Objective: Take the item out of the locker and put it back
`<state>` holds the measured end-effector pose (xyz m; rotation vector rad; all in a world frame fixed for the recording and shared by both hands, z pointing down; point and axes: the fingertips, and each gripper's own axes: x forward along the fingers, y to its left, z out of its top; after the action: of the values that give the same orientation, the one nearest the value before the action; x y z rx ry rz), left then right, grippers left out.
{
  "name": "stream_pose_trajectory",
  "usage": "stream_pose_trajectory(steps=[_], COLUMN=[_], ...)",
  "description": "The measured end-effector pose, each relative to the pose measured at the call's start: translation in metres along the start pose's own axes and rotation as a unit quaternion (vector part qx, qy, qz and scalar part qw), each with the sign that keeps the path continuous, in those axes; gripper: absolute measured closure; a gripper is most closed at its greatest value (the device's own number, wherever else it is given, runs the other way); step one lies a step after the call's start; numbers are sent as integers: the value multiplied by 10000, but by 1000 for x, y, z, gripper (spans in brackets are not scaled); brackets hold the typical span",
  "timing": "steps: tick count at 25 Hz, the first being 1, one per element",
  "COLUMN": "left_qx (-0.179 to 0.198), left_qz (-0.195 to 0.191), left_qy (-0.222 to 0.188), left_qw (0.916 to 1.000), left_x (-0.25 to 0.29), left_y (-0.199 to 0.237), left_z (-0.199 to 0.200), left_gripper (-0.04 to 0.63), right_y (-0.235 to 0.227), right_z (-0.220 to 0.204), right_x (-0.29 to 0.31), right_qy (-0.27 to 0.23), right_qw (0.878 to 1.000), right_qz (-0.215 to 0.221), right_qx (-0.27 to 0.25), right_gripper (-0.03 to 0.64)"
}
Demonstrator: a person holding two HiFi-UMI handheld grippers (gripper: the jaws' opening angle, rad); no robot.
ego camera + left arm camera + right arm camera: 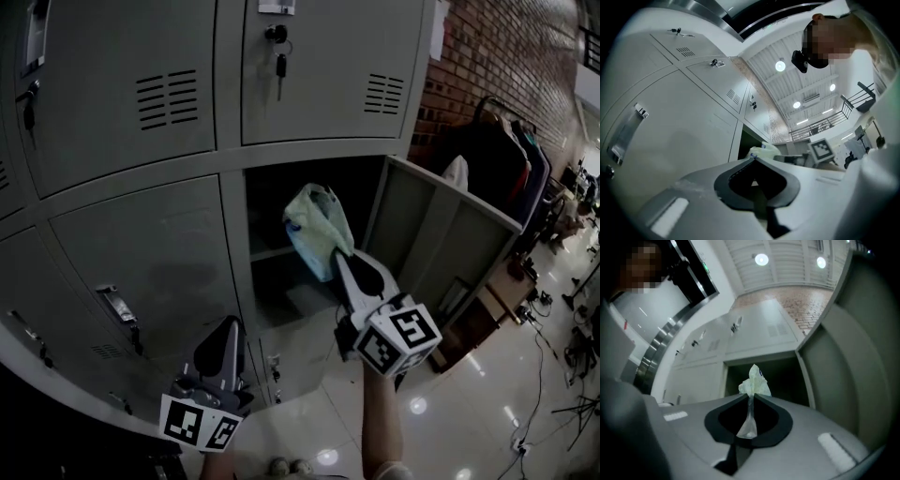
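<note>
One pale bag (pixel 317 232), blue marking (pixel 293 226) illegible

Left gripper (pixel 753 158), jaws together, beside lockers (pixel 684 117)

My right gripper (pixel 342 255) is a pale grey shell narrowing to a point, lined in black ahead of its marker cube (pixel 398 342), which is white with black squares. Left of that cube, my left gripper (pixel 228 323) is the same grey and black, with a matching cube.
</note>
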<state>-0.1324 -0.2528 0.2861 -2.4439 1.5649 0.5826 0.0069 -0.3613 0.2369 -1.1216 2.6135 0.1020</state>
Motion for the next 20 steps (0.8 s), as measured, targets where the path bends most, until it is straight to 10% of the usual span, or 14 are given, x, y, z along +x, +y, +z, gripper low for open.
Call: stream_pose_trajectory(steps=[8,20], left_qx=[-45,14], left_qz=[208,65], left_qy=[74,72], left_qw=[9997,10000], left_x=[-15,-18], left_y=[3,-17], left_z=[-15,-9], left_gripper=[592,592], right_y=[44,56], right_z=[-31,-22], right_x=[-138,-149], right_qy=[-742,-891], right_qw=[9964,9951], right_qz=[-34,-8], right_qx=[399,439], right_gripper=[597,597])
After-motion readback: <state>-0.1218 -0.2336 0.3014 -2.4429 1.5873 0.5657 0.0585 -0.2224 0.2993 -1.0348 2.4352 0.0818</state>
